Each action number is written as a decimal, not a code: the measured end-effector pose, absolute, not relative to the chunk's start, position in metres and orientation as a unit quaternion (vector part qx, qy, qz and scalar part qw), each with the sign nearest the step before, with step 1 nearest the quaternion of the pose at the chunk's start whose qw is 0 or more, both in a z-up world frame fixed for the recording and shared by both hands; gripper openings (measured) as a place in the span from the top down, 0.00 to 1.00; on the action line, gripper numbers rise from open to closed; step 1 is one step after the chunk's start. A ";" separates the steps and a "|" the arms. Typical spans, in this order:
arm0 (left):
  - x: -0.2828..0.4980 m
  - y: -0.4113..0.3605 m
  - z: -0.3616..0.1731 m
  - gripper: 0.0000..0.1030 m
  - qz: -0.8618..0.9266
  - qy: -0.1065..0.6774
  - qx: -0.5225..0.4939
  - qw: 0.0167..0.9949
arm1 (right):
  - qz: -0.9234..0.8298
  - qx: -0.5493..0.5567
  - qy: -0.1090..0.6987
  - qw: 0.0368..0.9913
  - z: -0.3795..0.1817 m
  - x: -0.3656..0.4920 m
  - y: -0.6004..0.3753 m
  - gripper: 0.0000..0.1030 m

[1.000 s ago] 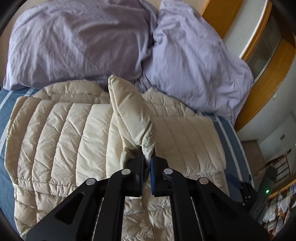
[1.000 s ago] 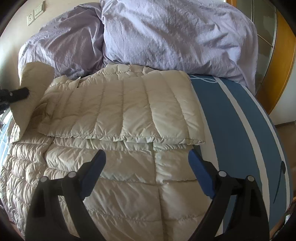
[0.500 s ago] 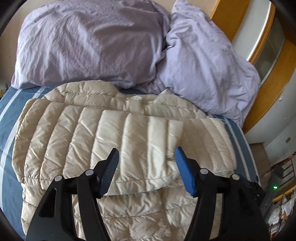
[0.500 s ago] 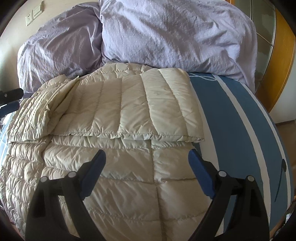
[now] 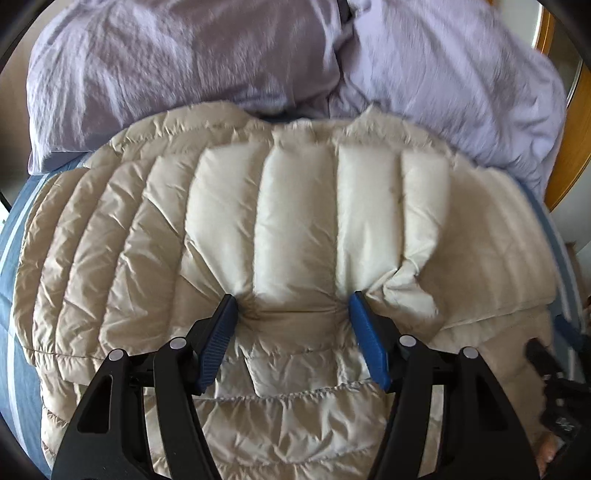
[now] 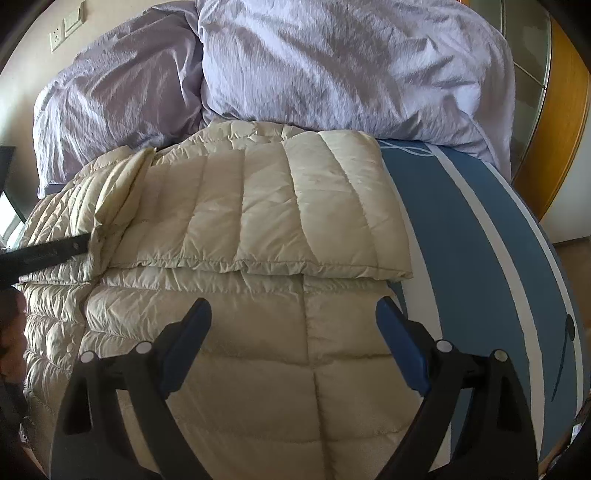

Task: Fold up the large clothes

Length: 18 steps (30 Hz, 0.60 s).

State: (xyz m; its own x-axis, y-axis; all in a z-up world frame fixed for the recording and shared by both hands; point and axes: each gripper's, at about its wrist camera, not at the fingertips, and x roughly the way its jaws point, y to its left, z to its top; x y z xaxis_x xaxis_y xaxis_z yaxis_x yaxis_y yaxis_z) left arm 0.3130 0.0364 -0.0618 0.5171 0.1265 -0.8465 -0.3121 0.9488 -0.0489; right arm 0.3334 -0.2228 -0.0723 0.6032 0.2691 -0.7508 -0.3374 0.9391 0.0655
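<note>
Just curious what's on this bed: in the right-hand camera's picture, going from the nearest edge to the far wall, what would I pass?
right gripper → lower body of the cream puffer jacket → sleeve folded across it → lilac pillows → wall socket.

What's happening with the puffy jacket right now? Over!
Left gripper open, fingertips pressing into the folded sleeve. Right gripper open, empty, over the puffy jacket. Pillows behind, nothing in the way. Over.
</note>
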 end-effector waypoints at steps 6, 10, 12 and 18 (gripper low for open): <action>0.319 0.042 -0.069 0.38 0.129 0.484 -0.111 0.858 | 0.164 -0.042 0.417 0.893 -0.075 0.334 -0.221 0.12; 0.301 0.044 -0.057 0.37 0.116 0.474 -0.119 0.865 | 0.162 -0.042 0.413 0.895 -0.071 0.328 -0.223 0.12; 0.286 0.046 -0.049 0.34 0.110 0.465 -0.120 0.870 | 0.163 -0.041 0.410 0.896 -0.068 0.324 -0.227 0.12; 0.229 0.060 -0.032 0.29 0.125 0.444 -0.097 0.882 | 0.161 -0.045 0.410 0.897 -0.064 0.305 -0.244 0.12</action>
State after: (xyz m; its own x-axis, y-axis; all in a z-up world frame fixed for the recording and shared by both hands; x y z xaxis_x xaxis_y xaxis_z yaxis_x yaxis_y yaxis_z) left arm 0.2285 0.0604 -0.0315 0.5744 0.1337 -0.8076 -0.3067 0.9499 -0.0608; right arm 0.3051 -0.2437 -0.0636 0.6122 0.2520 -0.7495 -0.3256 0.9441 0.0514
